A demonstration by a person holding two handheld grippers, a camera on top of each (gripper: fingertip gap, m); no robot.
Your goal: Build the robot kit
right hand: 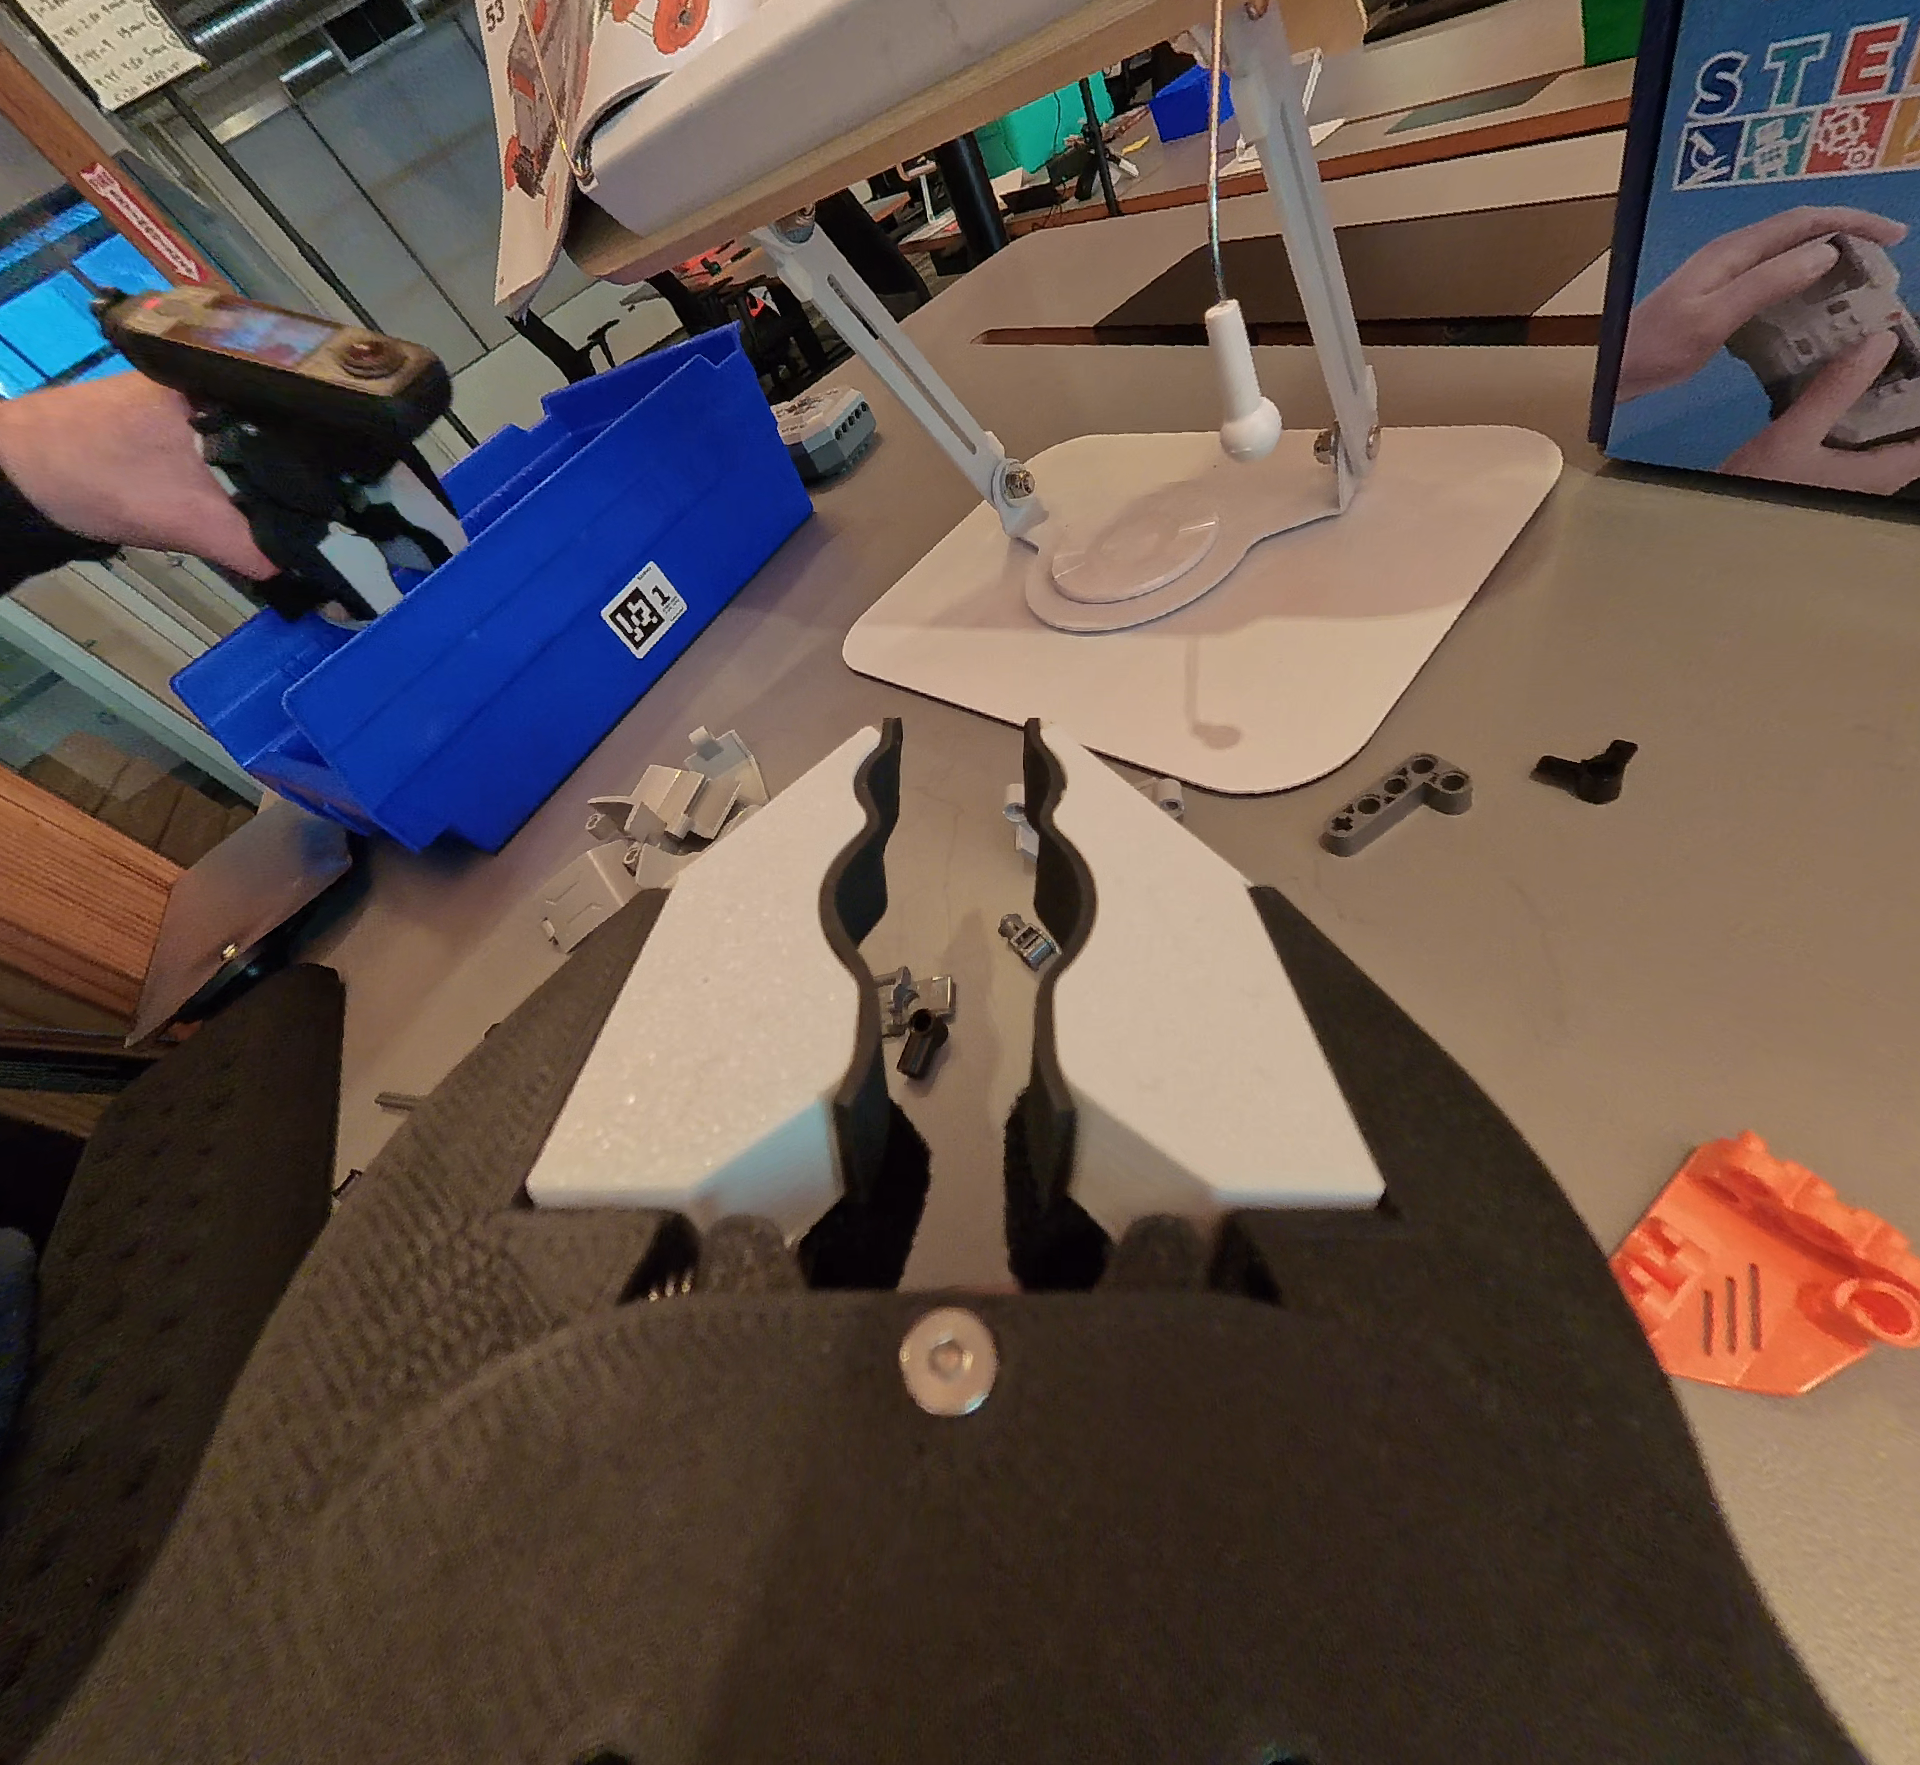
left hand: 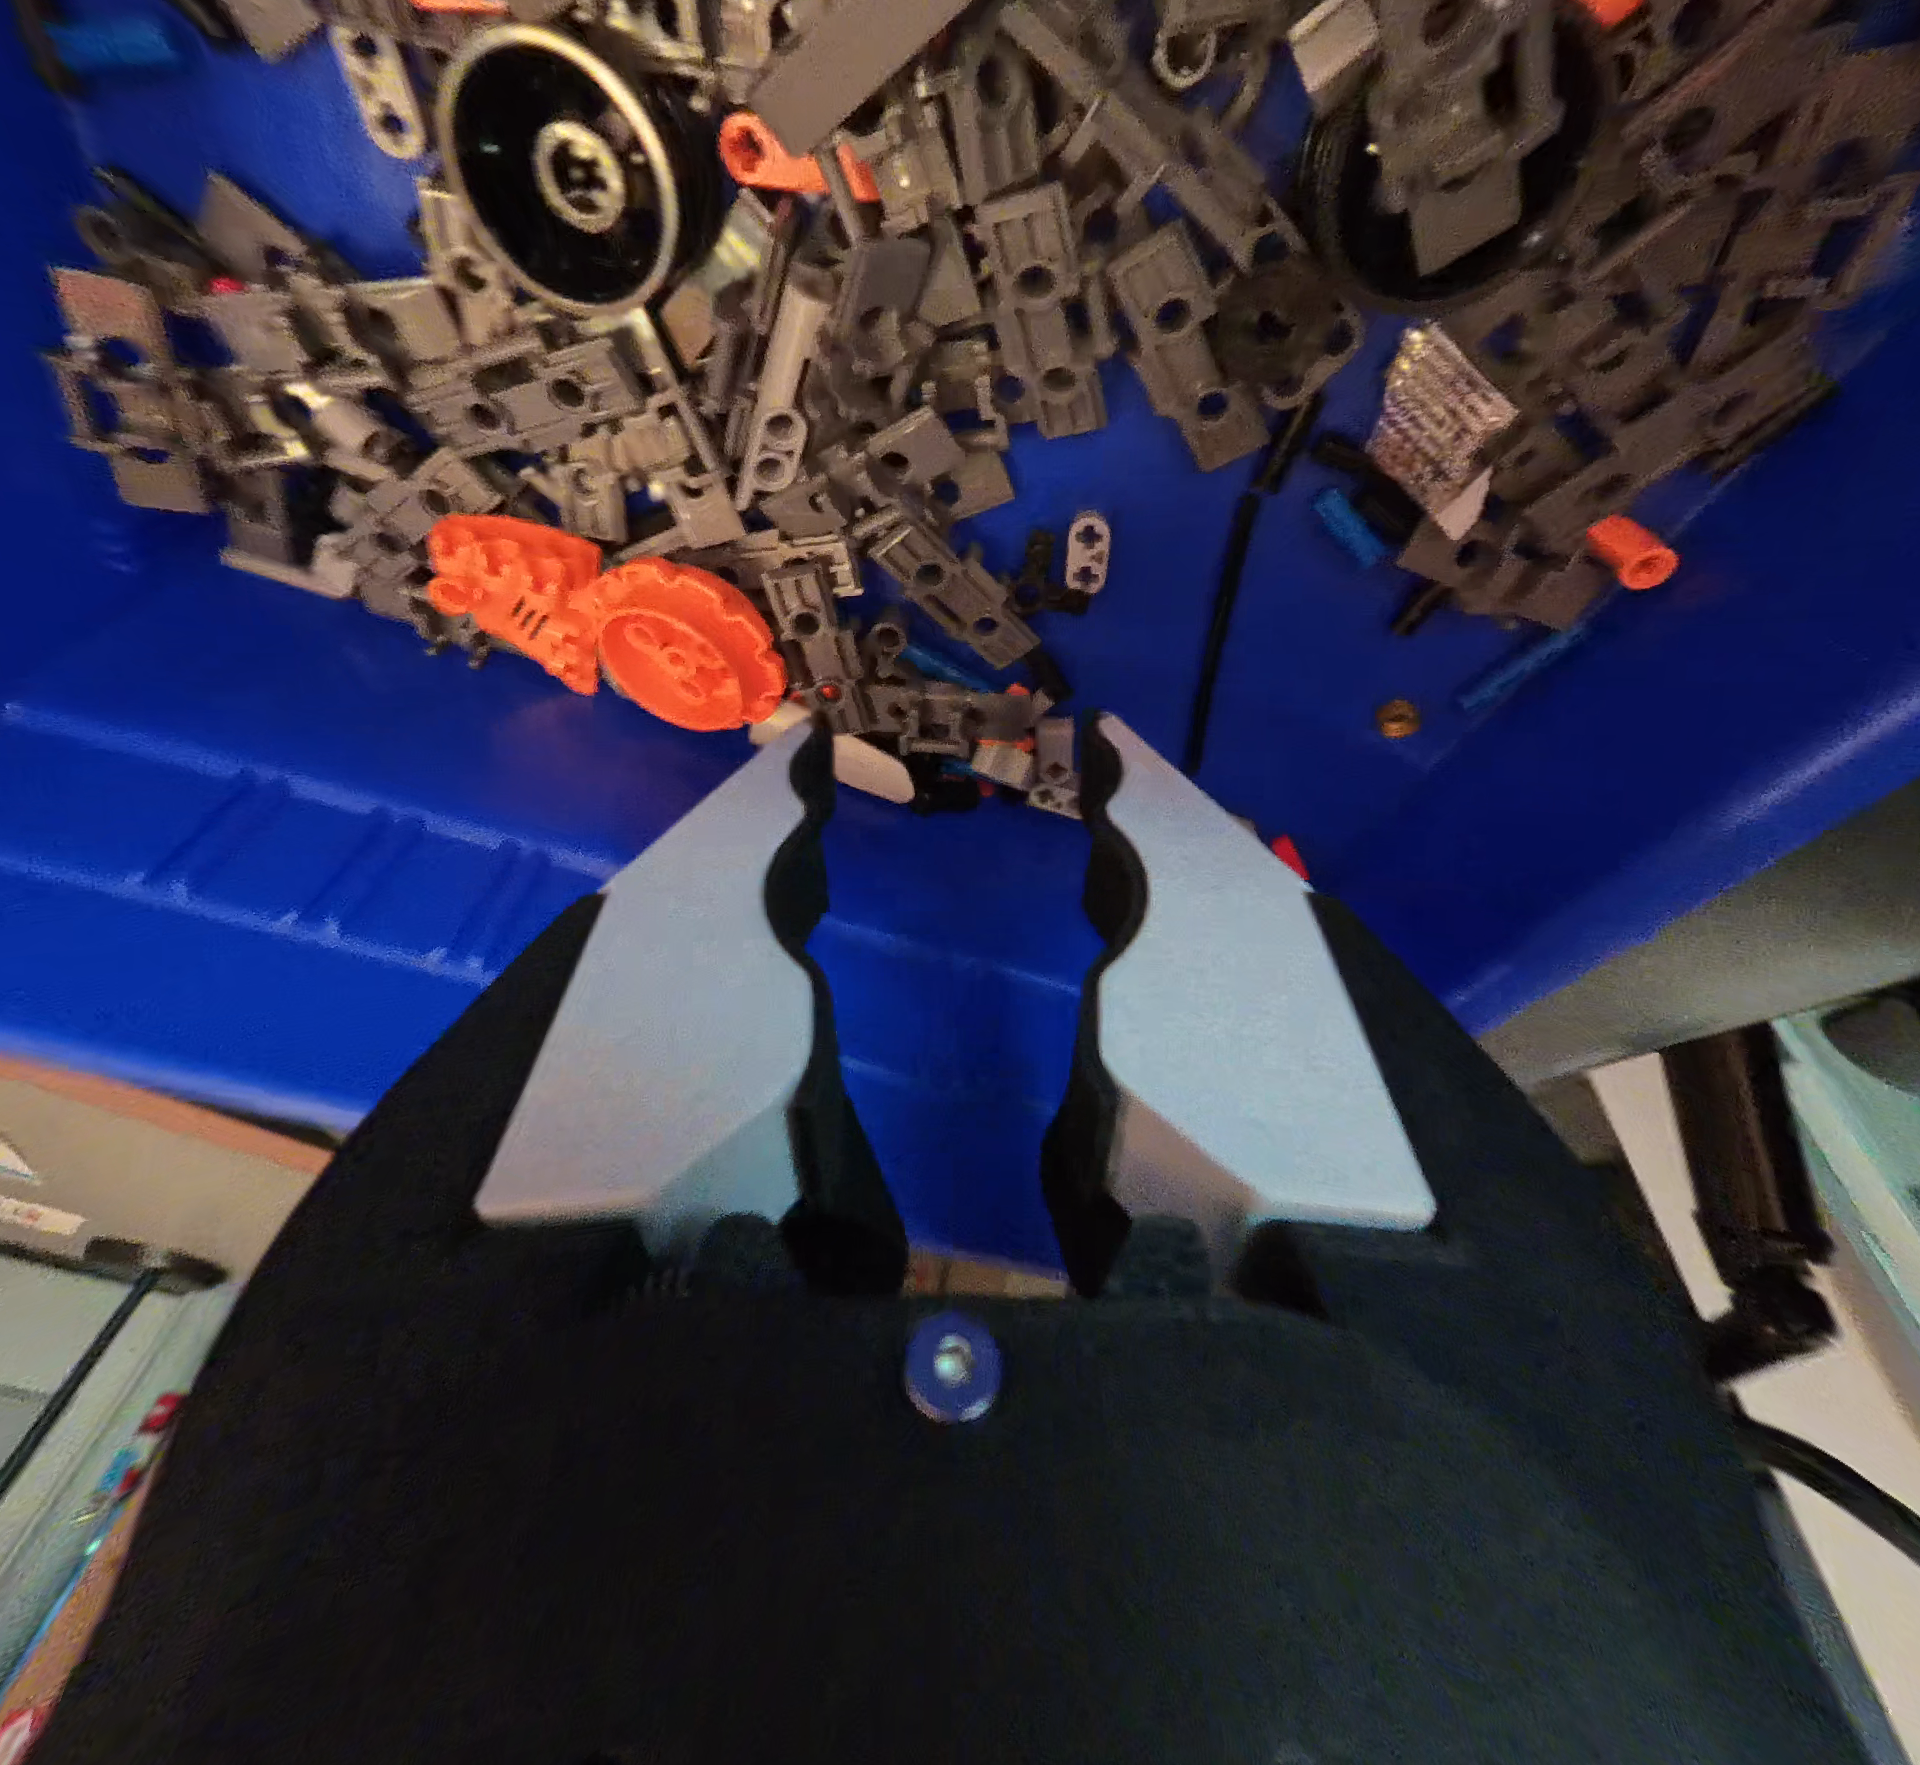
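Grey table [right hand: 1558, 936] under right hand-held gripper [right hand: 961, 739], parted; left hand-held gripper [left hand: 951, 728] parted inside blue bin [left hand: 260, 832]

Bin [right hand: 540, 614] left of stand [right hand: 1195, 593], loose parts [right hand: 920, 1014] in front.

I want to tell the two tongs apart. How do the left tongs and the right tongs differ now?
The left tongs reach down into the blue bin of grey and orange parts; the right tongs are over the grey table. Nearest the left tips is a small pile of grey pieces; between the right fingers lie small connectors. Both are open and hold nothing.
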